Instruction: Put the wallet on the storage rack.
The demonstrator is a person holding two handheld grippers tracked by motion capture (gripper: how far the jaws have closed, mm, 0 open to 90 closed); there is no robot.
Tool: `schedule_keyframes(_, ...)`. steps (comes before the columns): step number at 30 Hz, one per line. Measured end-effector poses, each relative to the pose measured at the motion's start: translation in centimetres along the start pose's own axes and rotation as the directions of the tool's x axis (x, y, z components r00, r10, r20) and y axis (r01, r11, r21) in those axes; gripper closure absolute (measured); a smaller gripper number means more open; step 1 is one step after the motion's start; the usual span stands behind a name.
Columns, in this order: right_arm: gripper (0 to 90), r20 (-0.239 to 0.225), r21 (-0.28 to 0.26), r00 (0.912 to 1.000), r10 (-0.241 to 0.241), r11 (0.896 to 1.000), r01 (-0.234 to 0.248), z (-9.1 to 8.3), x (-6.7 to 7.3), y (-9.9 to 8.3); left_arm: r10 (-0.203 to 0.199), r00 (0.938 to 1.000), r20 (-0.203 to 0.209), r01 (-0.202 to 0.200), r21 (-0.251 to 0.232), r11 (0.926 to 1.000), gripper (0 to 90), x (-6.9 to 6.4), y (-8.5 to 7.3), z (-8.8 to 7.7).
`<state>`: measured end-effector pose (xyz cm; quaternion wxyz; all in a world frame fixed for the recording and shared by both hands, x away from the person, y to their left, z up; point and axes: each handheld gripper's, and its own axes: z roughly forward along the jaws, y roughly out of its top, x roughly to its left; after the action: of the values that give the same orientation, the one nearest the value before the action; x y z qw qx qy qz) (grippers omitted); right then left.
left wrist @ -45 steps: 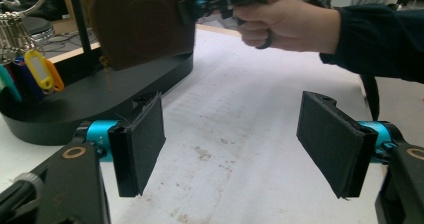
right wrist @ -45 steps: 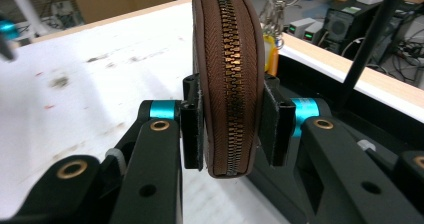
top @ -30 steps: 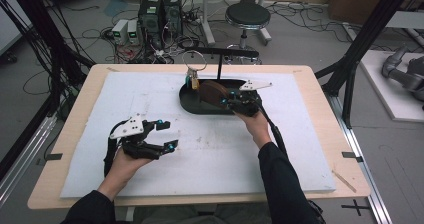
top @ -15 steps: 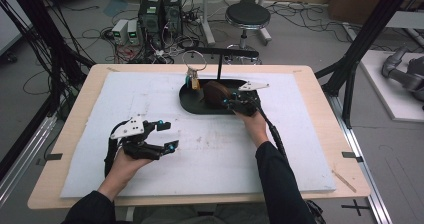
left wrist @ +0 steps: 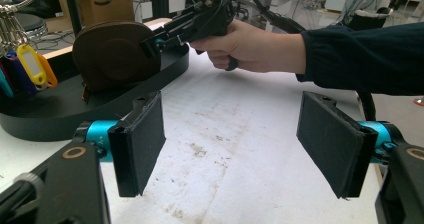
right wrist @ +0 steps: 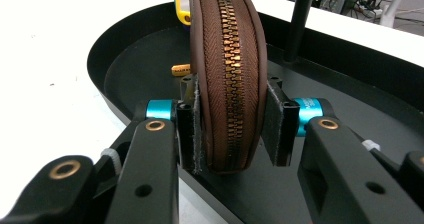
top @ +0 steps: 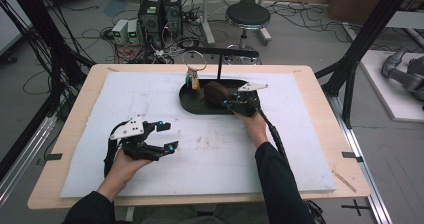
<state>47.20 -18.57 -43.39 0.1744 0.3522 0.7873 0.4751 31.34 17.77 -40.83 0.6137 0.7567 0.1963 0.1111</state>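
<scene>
Since a second ago almost nothing has shifted: the right gripper (top: pixel 235 104) has stayed at the black tray (top: pixel 192 107) with the brown zip pouch (top: pixel 216 93) between its jaws, and the left gripper (top: pixel 159 136) has kept its place at the near left of the table.

The table (top: pixel 320 104) is a pale wooden top covered by a white mat (top: pixel 150 99) with faint smudges. Behind it the floor carries tangled cables, computer boxes (top: pixel 160 9) and a round stool (top: pixel 247 15); dark frame posts stand at both sides.

The tray is oval and sits at the far middle of the mat. A thin black post (top: pixel 219 66) rises from it, and a key ring with coloured tags (top: pixel 192 79) hangs over its left end.

The right hand (top: pixel 252 126) reaches forward from the lower right, its sleeve dark. In the right gripper view the two pads (right wrist: pixel 192 126) press on the flat sides of the pouch (right wrist: pixel 227 74), which stands on edge in the tray (right wrist: pixel 130 69) with its brass zip facing the camera.

The left hand (top: pixel 122 159) rests low on the mat, holding its gripper pointed to the right. In the left gripper view the jaws are spread wide, the pads (left wrist: pixel 137 141) holding nothing, with bare mat (left wrist: pixel 225 134) between them and the pouch (left wrist: pixel 115 56) beyond.
</scene>
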Motion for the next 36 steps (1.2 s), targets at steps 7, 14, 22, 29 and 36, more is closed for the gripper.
schedule_keyframes(7,48.0,0.058,0.013,0.9983,-0.007,1.0,0.006,-0.3,0.0,0.1,0.005,1.0,-0.001,-0.005,0.004,1.0,27.0,0.0,0.0,0.0)
schedule_keyframes(14,29.1,0.09,0.011,0.9956,-0.027,1.0,0.027,-2.4,-0.3,1.1,0.018,0.9997,-0.014,-0.018,0.012,0.9998,27.1,0.2,-0.1,-0.2)
schedule_keyframes(22,27.3,0.044,-0.021,0.9954,-0.085,0.996,0.086,-8.0,-0.2,1.7,0.02,0.9976,-0.066,-0.02,0.004,0.9998,27.0,0.9,-0.1,-0.8)
schedule_keyframes(29,22.9,0.002,-0.047,0.9944,-0.106,0.993,0.106,-13.0,0.1,0.5,0.03,0.9877,-0.153,-0.03,-0.003,0.9995,27.0,1.6,-0.2,-1.8)
schedule_keyframes(36,21.2,-0.003,-0.076,0.9976,-0.069,0.995,0.069,-16.7,-0.1,-2.4,0.029,0.9749,-0.221,-0.03,-0.003,0.9995,27.0,1.9,-0.4,-3.1)
